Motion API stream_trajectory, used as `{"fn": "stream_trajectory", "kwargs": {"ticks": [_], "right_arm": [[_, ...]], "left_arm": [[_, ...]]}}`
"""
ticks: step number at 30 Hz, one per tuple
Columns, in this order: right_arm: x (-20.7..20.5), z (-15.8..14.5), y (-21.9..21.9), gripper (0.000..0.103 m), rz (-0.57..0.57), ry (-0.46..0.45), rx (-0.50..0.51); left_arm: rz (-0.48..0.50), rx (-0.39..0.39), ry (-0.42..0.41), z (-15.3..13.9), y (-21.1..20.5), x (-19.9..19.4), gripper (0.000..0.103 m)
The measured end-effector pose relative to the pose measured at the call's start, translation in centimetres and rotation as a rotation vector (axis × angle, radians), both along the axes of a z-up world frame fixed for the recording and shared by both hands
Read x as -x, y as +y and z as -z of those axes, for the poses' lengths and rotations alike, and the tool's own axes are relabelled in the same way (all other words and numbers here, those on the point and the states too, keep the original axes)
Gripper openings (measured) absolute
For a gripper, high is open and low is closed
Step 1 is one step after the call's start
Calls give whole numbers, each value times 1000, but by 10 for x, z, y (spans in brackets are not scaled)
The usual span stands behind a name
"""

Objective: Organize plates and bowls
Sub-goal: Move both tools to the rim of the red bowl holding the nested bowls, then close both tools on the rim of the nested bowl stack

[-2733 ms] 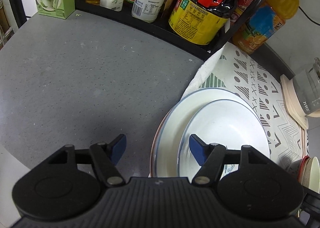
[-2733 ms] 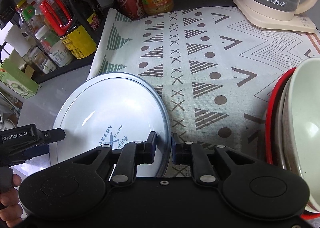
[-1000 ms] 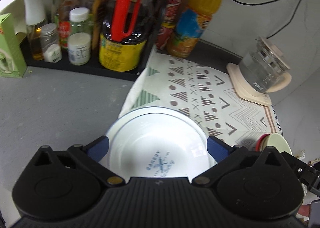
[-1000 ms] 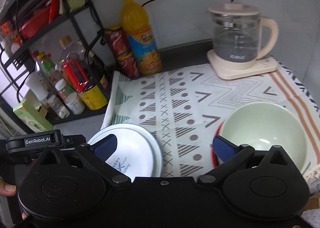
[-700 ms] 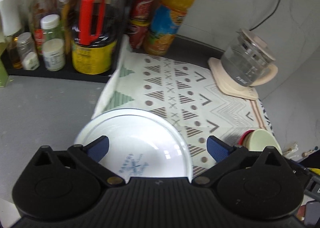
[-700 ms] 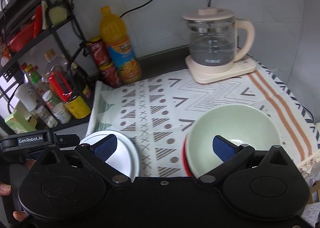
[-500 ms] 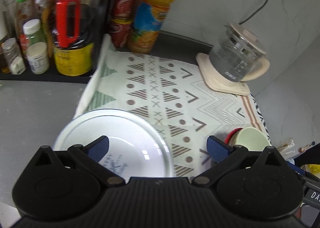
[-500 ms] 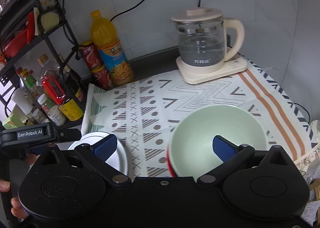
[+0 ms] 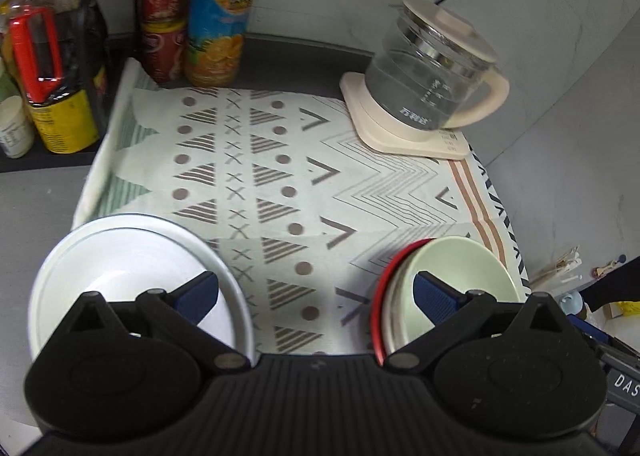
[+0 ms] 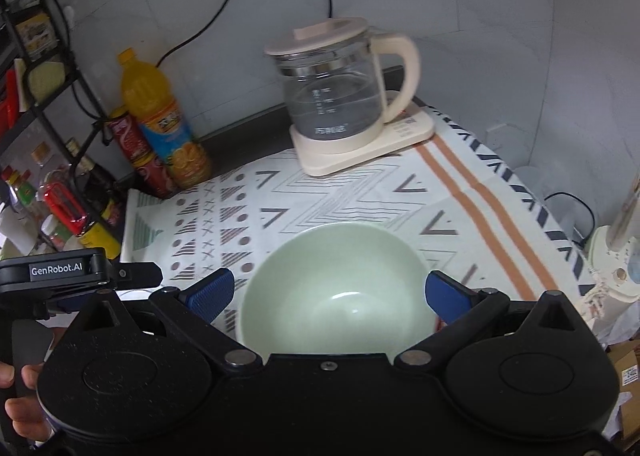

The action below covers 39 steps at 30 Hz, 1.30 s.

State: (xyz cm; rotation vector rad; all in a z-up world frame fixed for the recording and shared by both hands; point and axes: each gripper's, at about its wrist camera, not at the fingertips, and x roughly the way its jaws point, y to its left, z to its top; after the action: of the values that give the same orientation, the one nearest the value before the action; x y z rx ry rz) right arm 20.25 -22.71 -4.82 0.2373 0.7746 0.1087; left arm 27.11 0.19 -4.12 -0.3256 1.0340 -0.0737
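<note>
A stack of white plates [image 9: 120, 256] sits at the left edge of the patterned cloth [image 9: 280, 176], partly on the grey counter. A stack of bowls, pale green bowl [image 9: 460, 276] on top with a red rim [image 9: 384, 276] below, sits at the cloth's right front. My left gripper [image 9: 316, 296] is open and empty, raised above the cloth between the two stacks. My right gripper [image 10: 328, 294] is open and empty, held above the green bowl [image 10: 340, 288], its jaws on either side of it.
A glass kettle [image 9: 432, 88] on a cream base stands at the back right. An orange juice bottle [image 9: 220, 16], red cans [image 9: 164, 16] and a rack of condiment bottles [image 9: 48, 68] line the back left. The left gripper's body [image 10: 68, 276] shows at the right view's left edge.
Both grippers opened wide and rose away from the stacks. The left view swung right from the plates toward the cloth. The right view moved from the plates to over the green bowl.
</note>
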Motion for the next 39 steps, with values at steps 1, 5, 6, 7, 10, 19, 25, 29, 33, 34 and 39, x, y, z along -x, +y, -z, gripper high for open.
{"fn": "stream_trajectory", "kwargs": {"ticks": [1, 5, 6, 7, 10, 19, 25, 29, 33, 34, 39], "right_arm": [[-1, 1, -4, 103, 10, 8, 1], [-5, 9, -19, 103, 29, 33, -2], [-6, 11, -22, 103, 29, 39, 2], [-7, 13, -24, 103, 26, 45, 0], [-10, 21, -29, 102, 19, 73, -15], [-17, 42, -36, 96, -11, 139, -42], [-22, 61, -42, 79, -32, 200, -70], [-25, 70, -43, 66, -52, 233, -87], [-27, 77, -43, 56, -65, 264, -94], [-28, 78, -44, 55, -70, 270, -98], [-34, 85, -46, 41, -80, 298, -106]], "left_arm": [[4, -1, 2, 1, -4, -2, 102], [10, 11, 26, 10, -15, -8, 102], [11, 9, 31, 12, -17, -9, 102], [11, 4, 38, 15, -20, -10, 102], [8, 10, 62, 22, -24, -12, 100], [25, 26, 96, 40, -39, -12, 93], [18, 52, 141, 53, -47, -12, 69], [11, 55, 157, 60, -51, -12, 57], [-4, 74, 170, 67, -52, -11, 48], [-5, 79, 171, 69, -53, -11, 47], [-15, 107, 185, 78, -57, -15, 36]]}}
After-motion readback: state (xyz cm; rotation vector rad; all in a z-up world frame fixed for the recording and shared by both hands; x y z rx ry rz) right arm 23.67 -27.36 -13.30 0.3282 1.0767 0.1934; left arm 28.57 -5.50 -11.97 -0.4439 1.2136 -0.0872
